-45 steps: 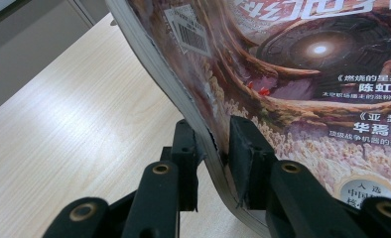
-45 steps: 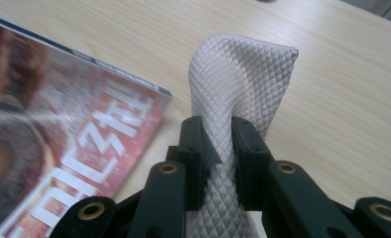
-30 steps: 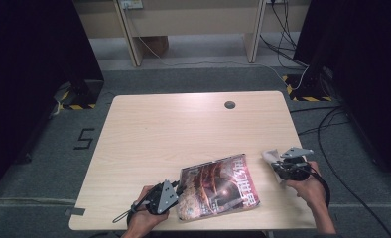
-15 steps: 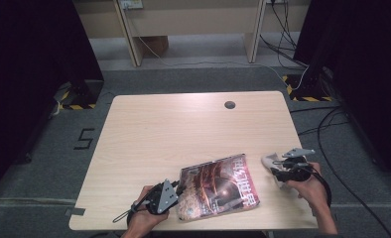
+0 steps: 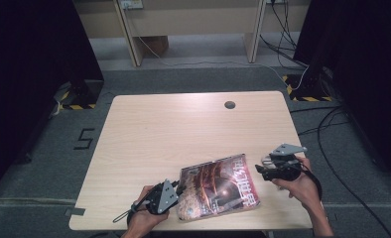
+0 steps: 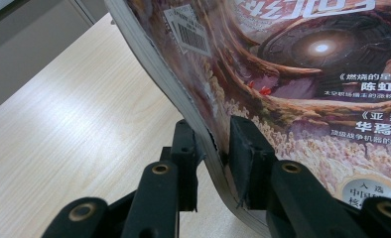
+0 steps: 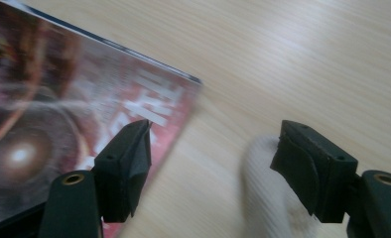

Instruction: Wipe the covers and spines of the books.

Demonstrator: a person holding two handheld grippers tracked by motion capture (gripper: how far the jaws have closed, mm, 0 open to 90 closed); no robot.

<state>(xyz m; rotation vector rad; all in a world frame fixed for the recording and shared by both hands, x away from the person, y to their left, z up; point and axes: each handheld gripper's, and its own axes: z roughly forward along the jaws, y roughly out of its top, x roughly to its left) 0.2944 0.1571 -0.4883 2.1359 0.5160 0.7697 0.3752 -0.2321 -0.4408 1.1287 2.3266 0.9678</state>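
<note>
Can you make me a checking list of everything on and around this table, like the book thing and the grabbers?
Surface: light wooden table, with a round hole near the far edge.
Job's things: magazine near the front edge, its left edge lifted and bent.
Clutter: nothing seen.
Grippers: left hand-held gripper shut on the magazine's edge; right hand-held gripper open, its jaws have just been opening, nothing between them, beside the magazine's right corner.
Cables: cables on the floor at right.
Surroundings: grey floor, a marked 5, dark curtains.
</note>
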